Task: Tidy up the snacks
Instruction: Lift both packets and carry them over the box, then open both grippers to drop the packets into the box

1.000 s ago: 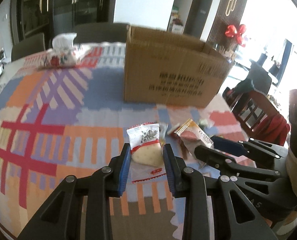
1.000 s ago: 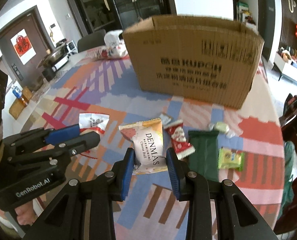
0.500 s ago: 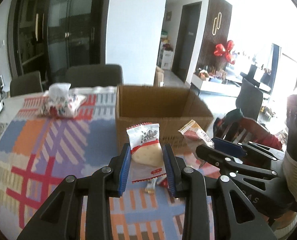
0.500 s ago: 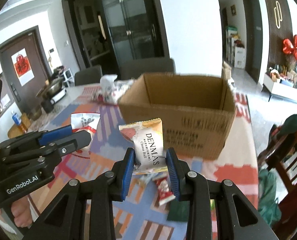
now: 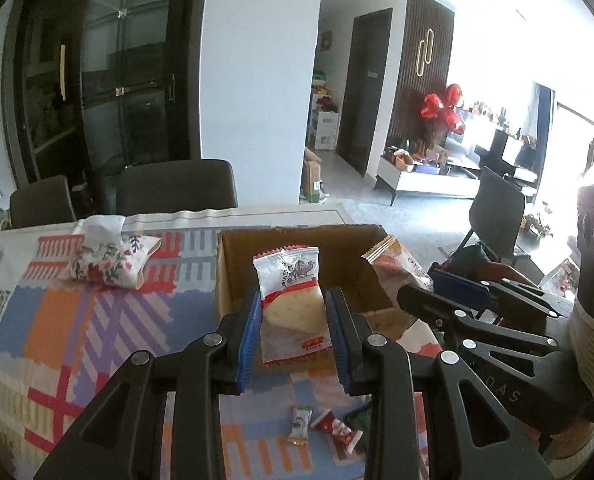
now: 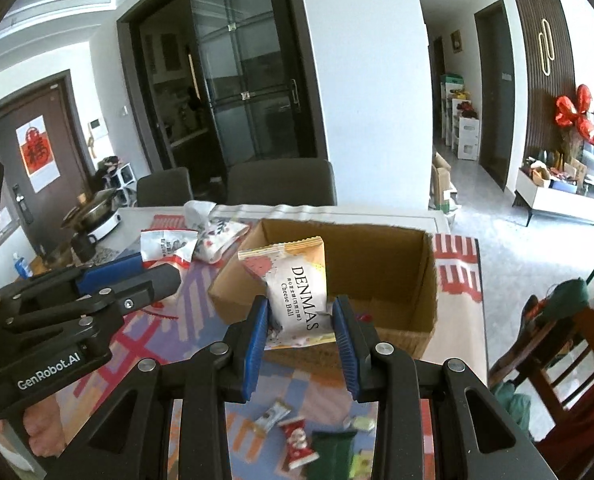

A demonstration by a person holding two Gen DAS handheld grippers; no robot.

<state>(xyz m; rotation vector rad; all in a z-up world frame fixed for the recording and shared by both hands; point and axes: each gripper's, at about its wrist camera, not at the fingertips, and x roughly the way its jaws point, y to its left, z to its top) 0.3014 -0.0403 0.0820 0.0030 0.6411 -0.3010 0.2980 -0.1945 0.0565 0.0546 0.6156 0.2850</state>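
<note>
Above the open cardboard box (image 6: pixel 381 264), left tongs (image 5: pixel 293 334) clamp a cake packet (image 5: pixel 291 300), right tongs (image 6: pixel 302 336) a Denmas packet (image 6: pixel 297 292).

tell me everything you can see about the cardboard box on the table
The cardboard box is plain brown corrugated card, rectangular and open at the top, with bare inner walls showing. It stands upright on the patterned tablecloth, towards the far side of the table. Its floor is mostly hidden; a small red item seems to lie inside. Nothing grips it: the left gripper holds a white and red snack packet and the right gripper the DENMAS packet in front of its opening.
</note>
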